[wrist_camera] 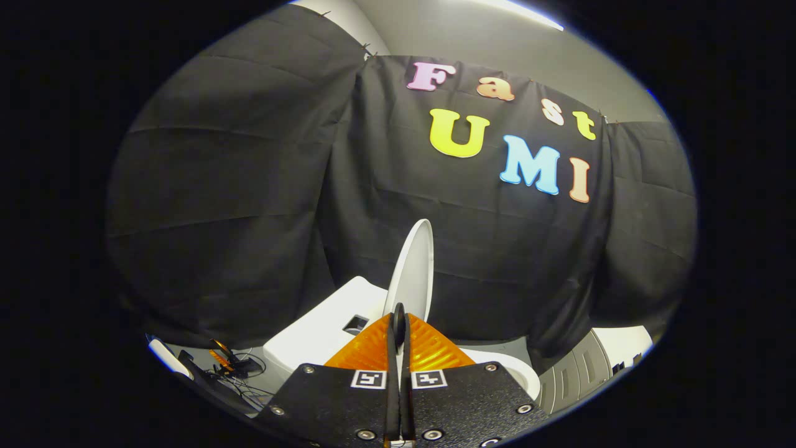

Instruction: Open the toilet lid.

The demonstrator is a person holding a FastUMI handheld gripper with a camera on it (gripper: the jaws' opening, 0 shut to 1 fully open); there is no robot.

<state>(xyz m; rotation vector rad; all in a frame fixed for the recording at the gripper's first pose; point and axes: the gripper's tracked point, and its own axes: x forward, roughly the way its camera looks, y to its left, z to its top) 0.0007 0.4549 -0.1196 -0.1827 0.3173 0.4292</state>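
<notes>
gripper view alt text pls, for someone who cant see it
The white toilet lid stands raised, nearly upright, seen edge-on just beyond the hand-held gripper, whose fingers are closed together at the lid's lower edge. The white toilet tank sits to the left, black cloth behind.

White toilet against black cloth

White toilet lid (413, 267) at 12 o'clock from the gripper (398, 323), white cistern (323, 330) at 10, white bowl rim (510, 367) at 3; black booth wall (249, 205); grey ceiling (485, 37); black-and-white square markers (368, 379) on the gripper body
</notes>
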